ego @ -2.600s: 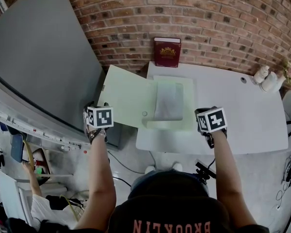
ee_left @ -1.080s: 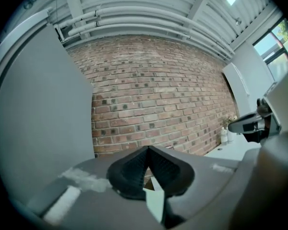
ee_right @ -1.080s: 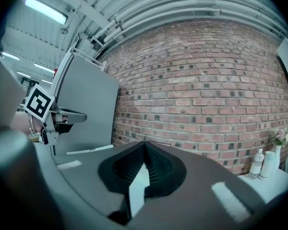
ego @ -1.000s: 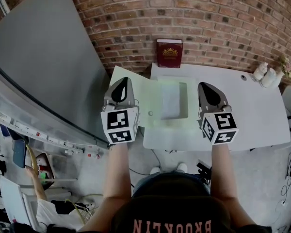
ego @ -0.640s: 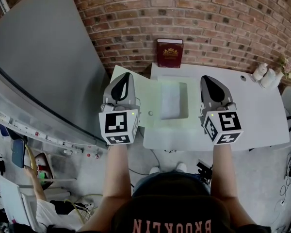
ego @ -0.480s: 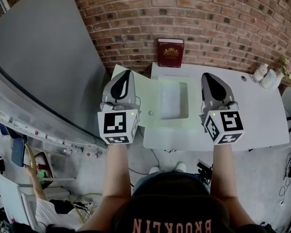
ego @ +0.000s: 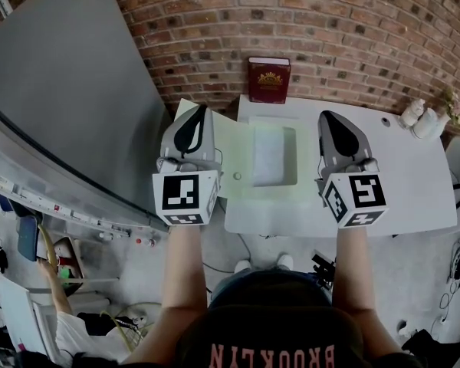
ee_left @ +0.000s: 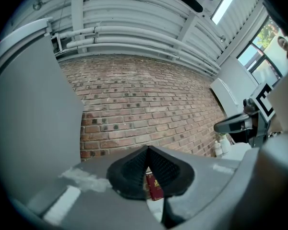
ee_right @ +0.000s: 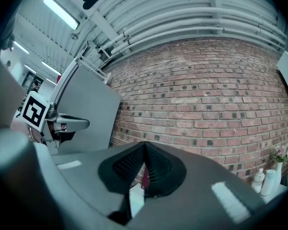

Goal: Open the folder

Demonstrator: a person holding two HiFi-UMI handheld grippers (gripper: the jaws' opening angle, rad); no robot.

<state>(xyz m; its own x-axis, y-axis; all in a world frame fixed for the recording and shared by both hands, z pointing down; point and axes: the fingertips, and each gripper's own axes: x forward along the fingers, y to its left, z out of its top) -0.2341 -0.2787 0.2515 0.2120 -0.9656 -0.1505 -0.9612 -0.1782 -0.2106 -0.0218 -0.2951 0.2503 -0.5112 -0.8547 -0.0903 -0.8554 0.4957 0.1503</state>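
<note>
Below, a pale green folder (ego: 234, 167) lay open on a white table (ego: 399, 175), its left flap reaching past the table's left edge. A pale grey sheet (ego: 274, 156) rested inside on its right half. Behind it, a dark red book (ego: 269, 80) stood against the brick wall (ego: 330, 29). Both claws hovered above the table, clear of the folder, one at each side. The left gripper (ee_left: 147, 150) had its jaws pressed together on nothing; the right gripper (ee_right: 144, 145) was likewise closed and empty.
</note>
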